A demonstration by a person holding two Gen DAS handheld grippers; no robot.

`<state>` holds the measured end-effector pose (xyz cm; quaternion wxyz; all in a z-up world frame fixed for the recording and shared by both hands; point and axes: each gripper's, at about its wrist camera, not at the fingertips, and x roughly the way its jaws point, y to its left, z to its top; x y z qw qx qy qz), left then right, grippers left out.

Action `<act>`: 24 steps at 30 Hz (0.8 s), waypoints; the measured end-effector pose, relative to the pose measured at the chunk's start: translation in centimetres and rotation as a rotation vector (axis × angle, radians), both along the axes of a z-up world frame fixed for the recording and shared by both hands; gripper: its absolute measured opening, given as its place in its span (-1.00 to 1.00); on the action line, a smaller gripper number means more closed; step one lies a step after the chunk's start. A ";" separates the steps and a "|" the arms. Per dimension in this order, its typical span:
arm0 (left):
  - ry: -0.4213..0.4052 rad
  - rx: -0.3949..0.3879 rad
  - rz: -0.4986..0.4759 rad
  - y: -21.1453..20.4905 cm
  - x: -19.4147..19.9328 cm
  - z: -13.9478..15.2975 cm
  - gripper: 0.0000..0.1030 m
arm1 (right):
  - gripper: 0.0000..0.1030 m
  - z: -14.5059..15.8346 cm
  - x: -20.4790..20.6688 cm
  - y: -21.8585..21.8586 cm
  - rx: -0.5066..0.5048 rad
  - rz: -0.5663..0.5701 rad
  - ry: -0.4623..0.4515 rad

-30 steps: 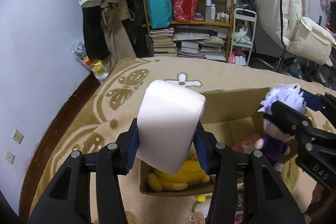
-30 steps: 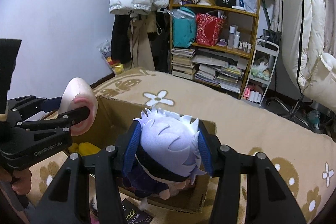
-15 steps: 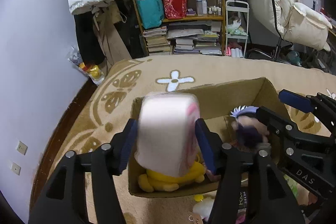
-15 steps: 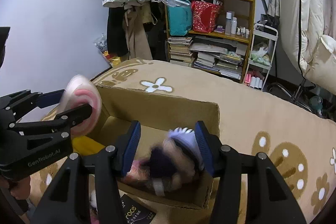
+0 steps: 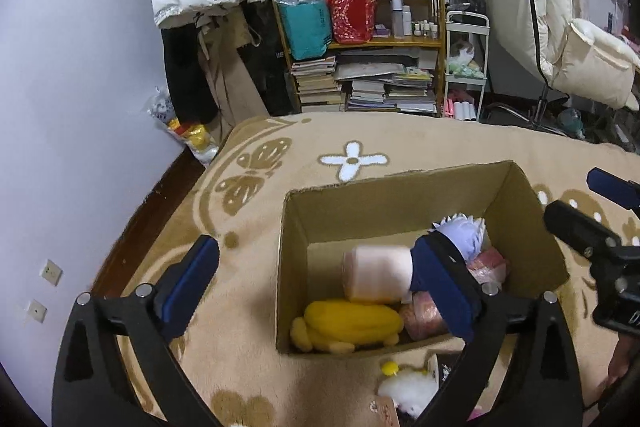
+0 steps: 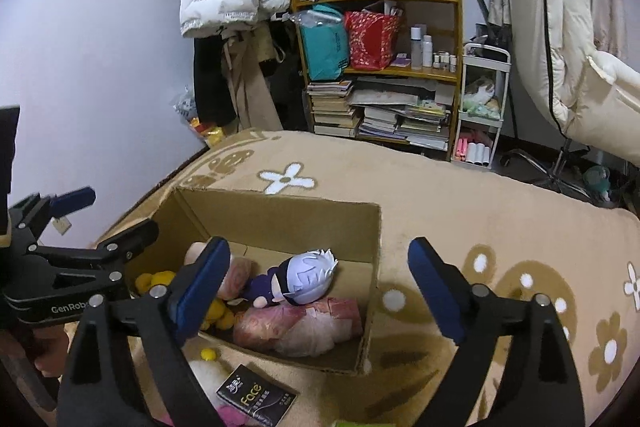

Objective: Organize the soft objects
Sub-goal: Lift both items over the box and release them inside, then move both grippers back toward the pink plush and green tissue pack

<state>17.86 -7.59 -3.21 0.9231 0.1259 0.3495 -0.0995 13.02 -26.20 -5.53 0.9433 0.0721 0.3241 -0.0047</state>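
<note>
Both grippers, left gripper (image 5: 316,287) and right gripper (image 6: 320,287), hang released over my cardboard box (image 5: 392,195), where the pink roll (image 5: 376,273) and white-haired doll (image 6: 304,277) lie. I worry the roll may topple off the heap. Only my right view shows the black packet (image 6: 256,397) outside.

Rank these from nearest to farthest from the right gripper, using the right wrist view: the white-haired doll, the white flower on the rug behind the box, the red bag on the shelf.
1. White-haired doll: lying inside the cardboard box, between the right gripper fingers.
2. White flower: on the rug, just behind the box.
3. Red bag: on the shelf by the far wall.
</note>
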 end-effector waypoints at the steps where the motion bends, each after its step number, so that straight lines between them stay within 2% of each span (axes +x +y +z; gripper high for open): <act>1: 0.008 -0.007 0.003 0.3 -0.2 0.1 0.93 | 0.90 0.2 -0.3 -0.2 0.005 -0.004 -0.001; 4: 0.024 -0.020 0.017 1.1 -1.0 0.4 0.99 | 1.00 0.9 -1.4 -0.5 0.016 -0.016 -0.011; 13: 0.106 -0.032 0.053 3.7 -4.5 0.3 0.99 | 1.00 1.3 -5.3 -0.6 0.029 -0.024 -0.009; 18: 0.154 0.015 0.064 4.2 -6.0 -0.4 0.99 | 1.00 0.9 -7.2 -0.4 0.046 -0.022 0.003; 24: 0.199 0.027 0.045 4.3 -7.9 -0.8 0.99 | 1.00 -0.3 -9.3 -0.3 0.095 -0.025 0.024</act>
